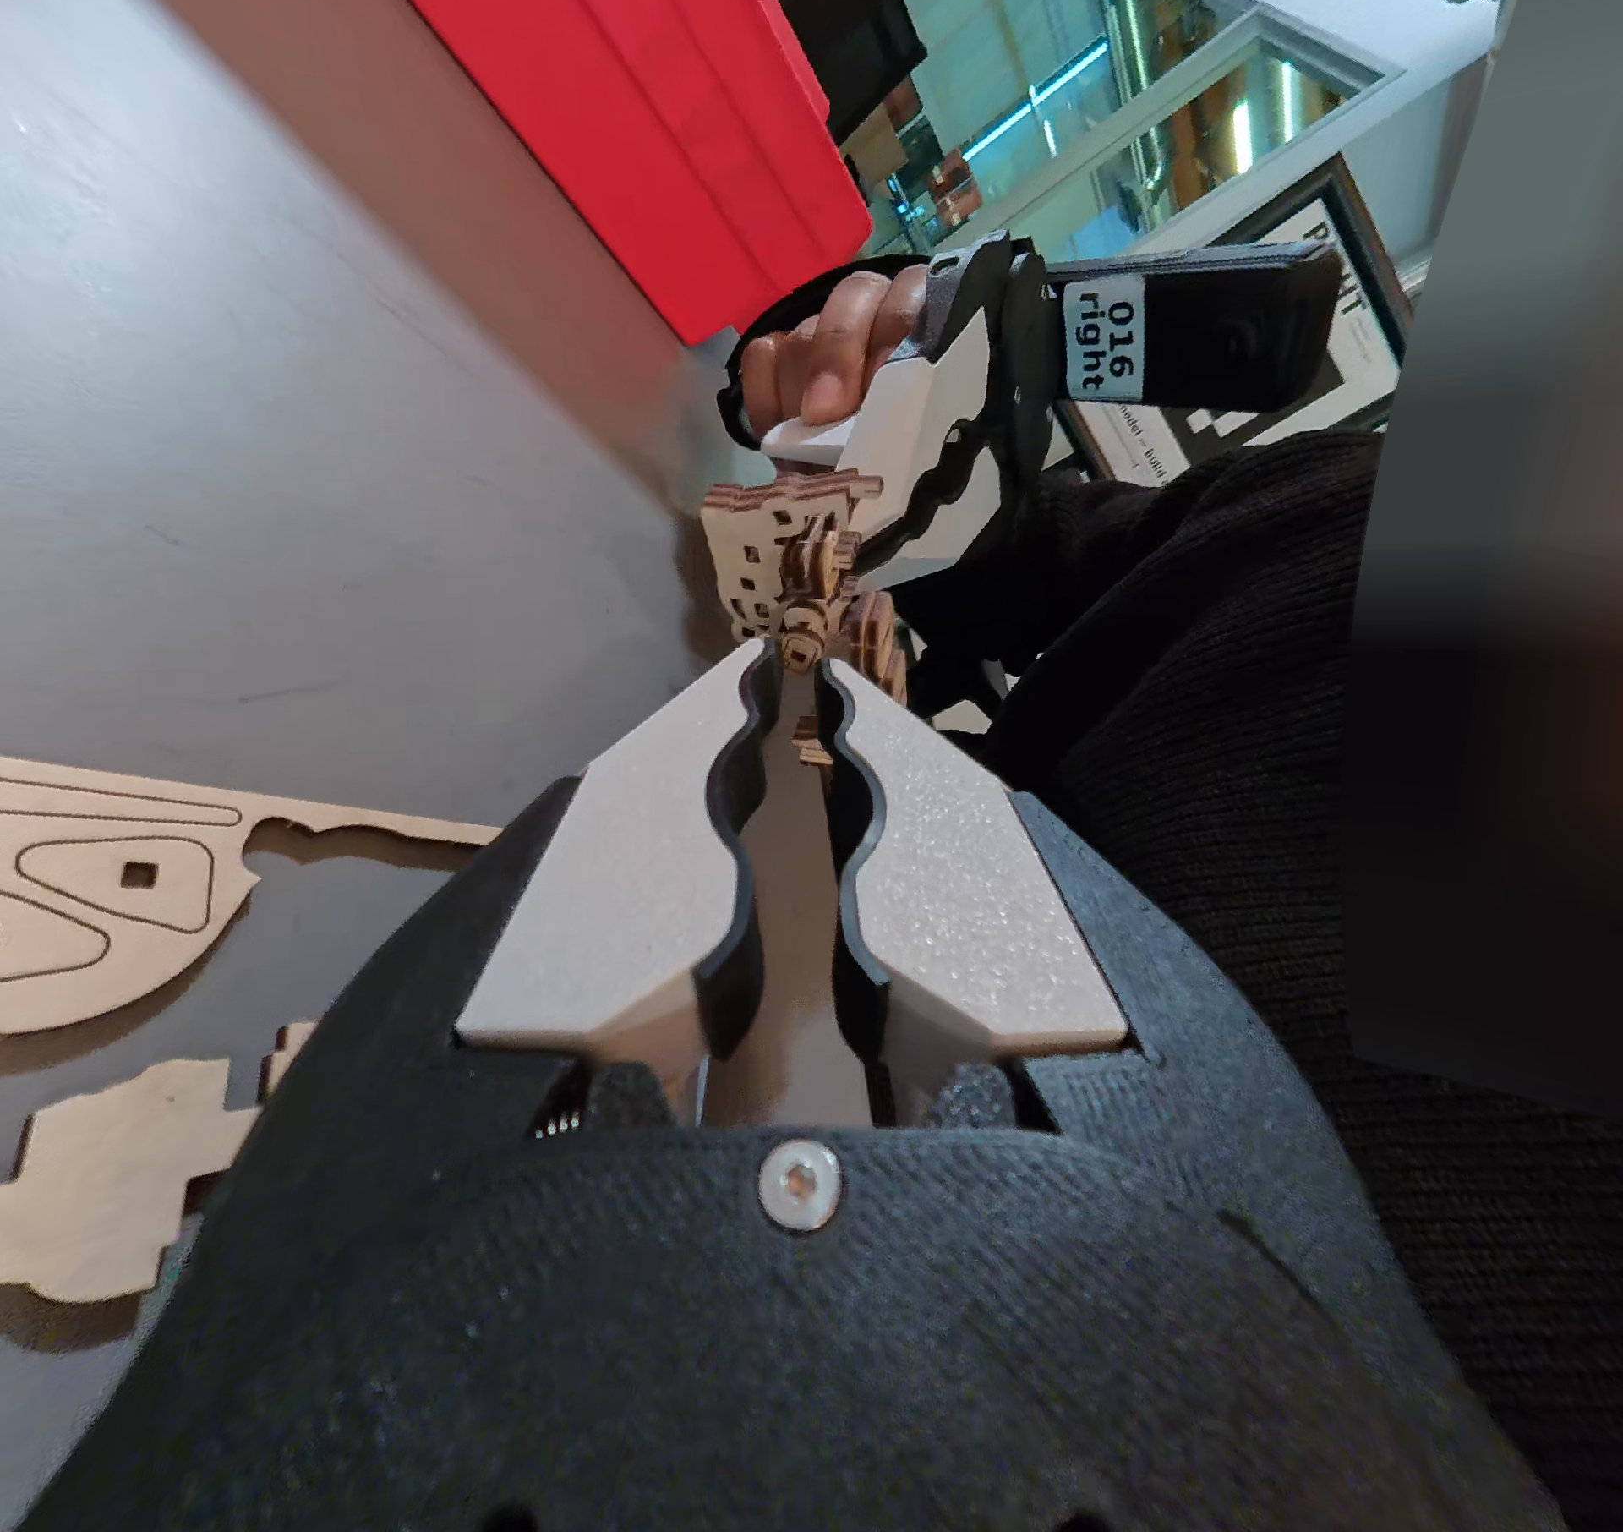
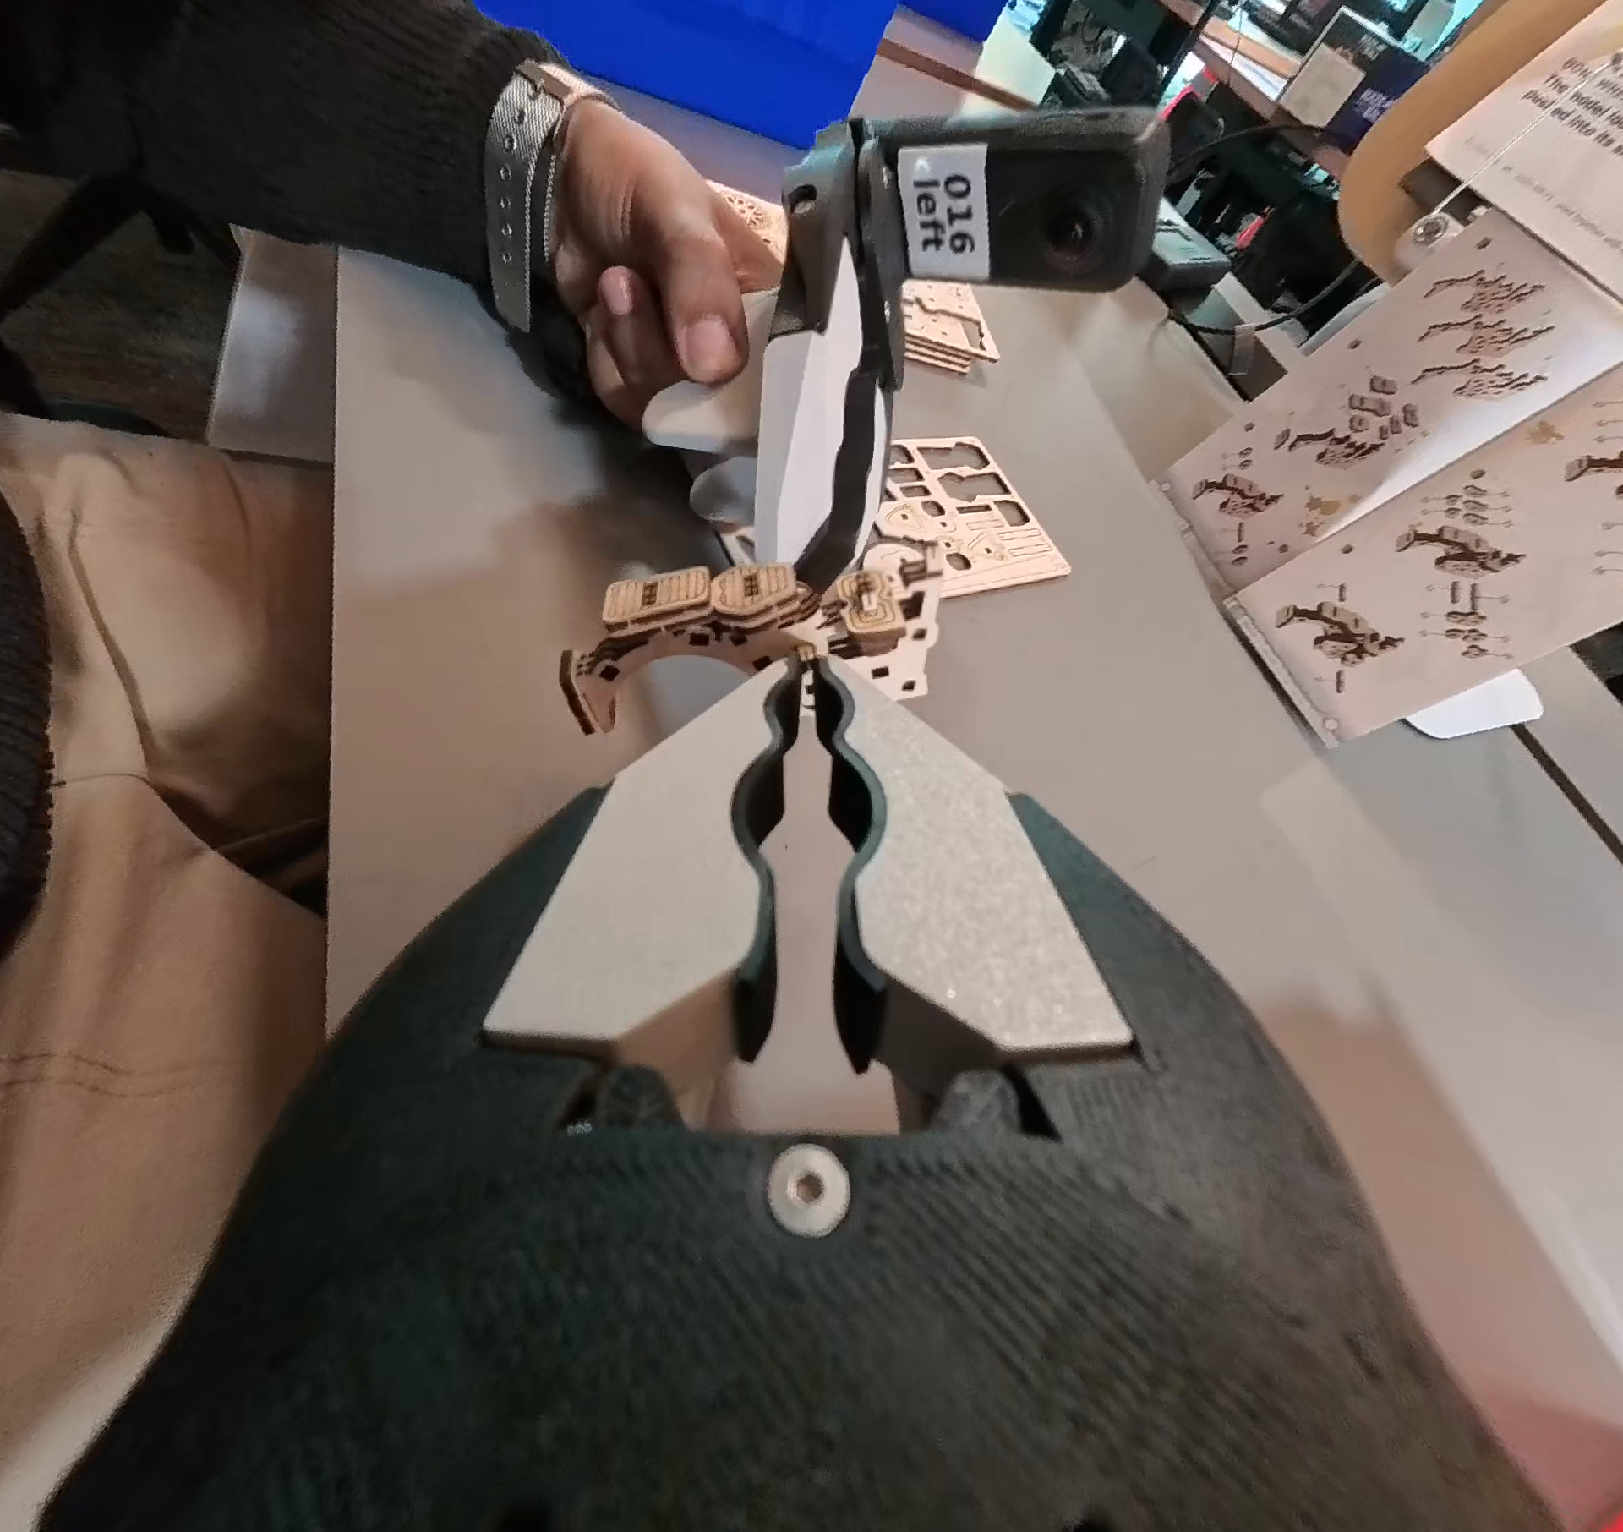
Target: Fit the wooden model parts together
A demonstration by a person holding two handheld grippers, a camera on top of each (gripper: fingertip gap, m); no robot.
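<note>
Item: left hand-held gripper (image 2: 821, 581) pinching the wooden model (image 2: 755, 620) aloft above the grey tabletop (image 2: 1142, 787), right hand-held gripper (image 2: 806, 671) pinching its small peg (image 2: 805, 654); light, stiff, likely brittle laser-cut ply, best gripped across layered body, not thin tabs.

Two facing close wrist views, shared wooden model (image 1: 804, 585) between.

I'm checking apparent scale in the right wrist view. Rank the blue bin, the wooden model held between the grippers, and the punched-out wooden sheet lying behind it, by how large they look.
1. blue bin, largest, though cut off by the frame edge.
2. wooden model and punched-out wooden sheet: about alike. The model is nearer the camera and the left gripper hides part of the sheet, so I won't rank them.
</note>
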